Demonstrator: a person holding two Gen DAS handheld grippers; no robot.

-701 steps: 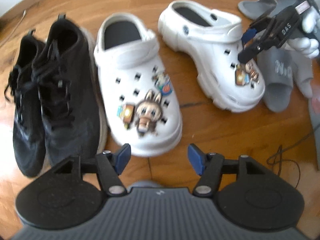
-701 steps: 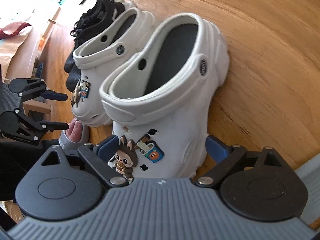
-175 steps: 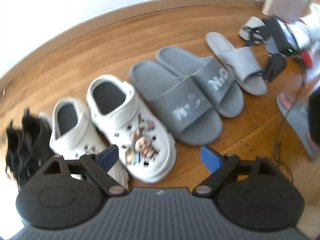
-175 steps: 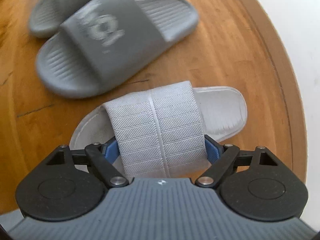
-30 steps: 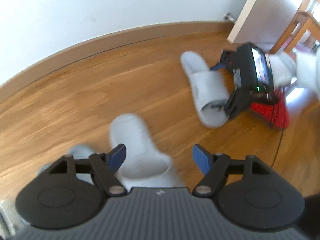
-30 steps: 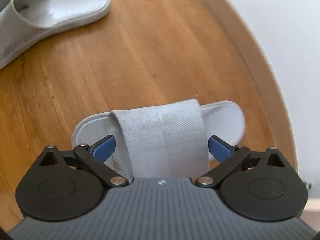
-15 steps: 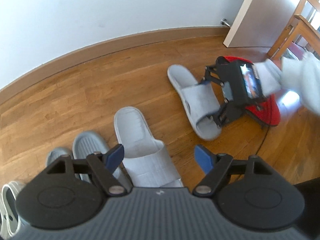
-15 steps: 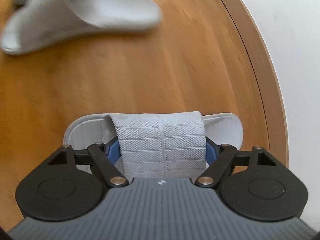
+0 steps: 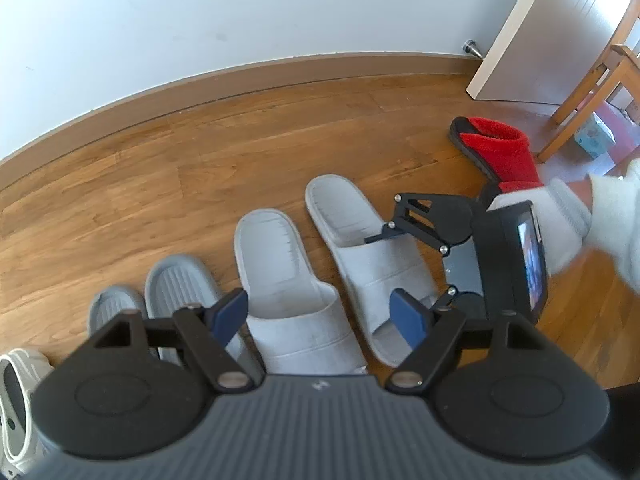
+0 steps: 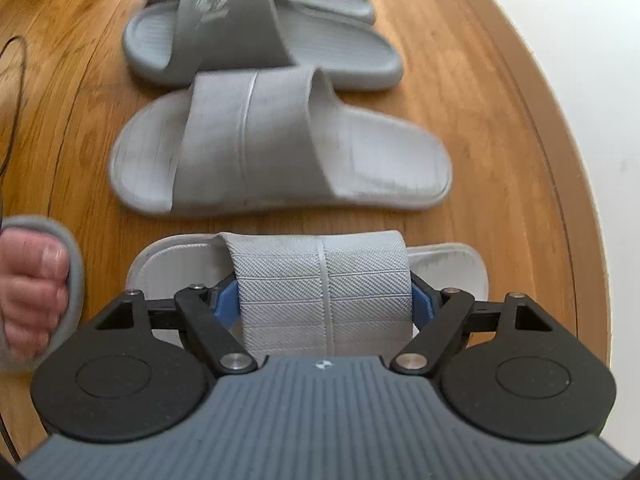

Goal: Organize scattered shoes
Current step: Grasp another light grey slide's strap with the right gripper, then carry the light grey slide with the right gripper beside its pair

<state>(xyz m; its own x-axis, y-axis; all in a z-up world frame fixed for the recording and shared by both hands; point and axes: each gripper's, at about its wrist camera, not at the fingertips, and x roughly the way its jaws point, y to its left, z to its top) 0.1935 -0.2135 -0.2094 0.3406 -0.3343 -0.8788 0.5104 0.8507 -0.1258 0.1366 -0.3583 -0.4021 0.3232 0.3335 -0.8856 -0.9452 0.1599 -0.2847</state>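
My right gripper (image 10: 324,300) is shut on the woven strap of a light grey slipper (image 10: 322,276) and holds it beside its mate (image 10: 280,144). In the left wrist view this held slipper (image 9: 360,248) lies right of the mate (image 9: 288,280), with the right gripper (image 9: 416,264) on its strap. My left gripper (image 9: 320,316) is open and empty above the mate's toe end. A pair of dark grey slides (image 10: 256,36) lies beyond the mate. A red slipper (image 9: 496,152) lies apart at the right.
The baseboard and white wall (image 9: 240,72) run behind the shoe row. A white clog (image 9: 16,392) shows at the far left. A door (image 9: 536,32) and a wooden chair leg (image 9: 580,96) stand at the right. A bare foot in a grey slipper (image 10: 32,292) is near my right gripper.
My right gripper has carried the light grey slipper left to the row, next to its mate. The left gripper has pulled back and stays open.
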